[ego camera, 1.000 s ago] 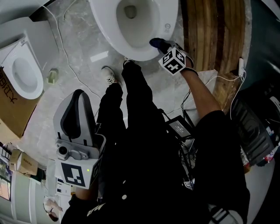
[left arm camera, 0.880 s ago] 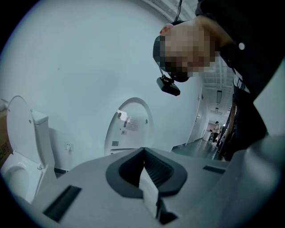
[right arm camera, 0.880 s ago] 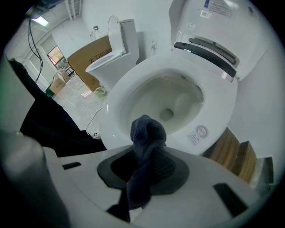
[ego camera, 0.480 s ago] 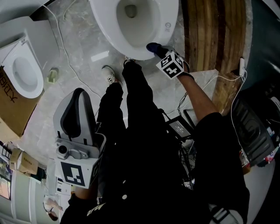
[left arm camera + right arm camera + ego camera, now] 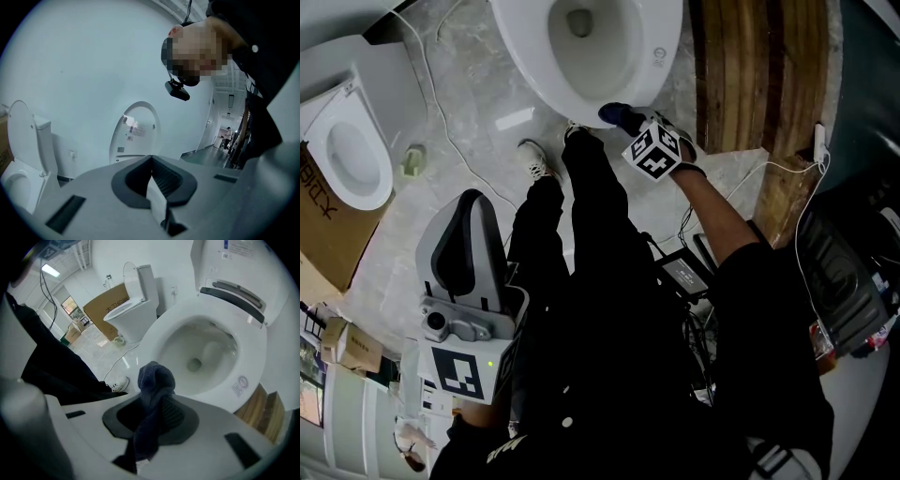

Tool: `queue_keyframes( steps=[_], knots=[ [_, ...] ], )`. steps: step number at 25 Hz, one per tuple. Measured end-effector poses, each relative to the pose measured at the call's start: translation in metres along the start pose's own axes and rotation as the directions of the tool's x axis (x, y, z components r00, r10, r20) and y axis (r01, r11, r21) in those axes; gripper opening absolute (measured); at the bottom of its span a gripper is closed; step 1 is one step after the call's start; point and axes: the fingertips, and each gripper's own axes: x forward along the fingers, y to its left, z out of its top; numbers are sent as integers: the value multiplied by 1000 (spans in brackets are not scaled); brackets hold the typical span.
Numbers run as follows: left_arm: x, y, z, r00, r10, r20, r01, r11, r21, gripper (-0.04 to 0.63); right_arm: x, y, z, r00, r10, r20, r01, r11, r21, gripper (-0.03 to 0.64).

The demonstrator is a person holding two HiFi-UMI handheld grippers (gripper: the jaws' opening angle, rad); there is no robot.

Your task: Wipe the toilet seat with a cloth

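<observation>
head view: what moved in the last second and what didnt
The right gripper, shut on the dark cloth, slid left along the front rim of the toilet seat and slightly toward the person. The left gripper stayed low at the person's side, shut and empty. The second toilet on the left did not move.

The cloth (image 5: 154, 378) is dark blue and bunched into a wad, pinched between the fingers of the right gripper (image 5: 158, 405). It sits at the front rim of the white, oval toilet seat (image 5: 251, 359), which lies down over the bowl.
</observation>
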Motion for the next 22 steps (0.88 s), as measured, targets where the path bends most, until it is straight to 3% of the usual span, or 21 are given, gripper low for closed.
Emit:
queue_keyframes(
  steps=[9, 15, 22],
  knots=[
    [-1, 7, -3, 1000, 14, -1, -14, 1000, -12, 8, 10, 24, 14, 999, 48, -6, -48, 988, -146, 84],
    [-4, 13, -4, 1000, 31, -4, -31, 999, -16, 8, 17, 36, 19, 998, 48, -28, -54, 954, -296, 84],
    [-10, 21, -7, 998, 63, -12, -63, 998, -24, 8, 24, 42, 40, 997, 72, -35, -80, 927, -366, 83]
  ],
)
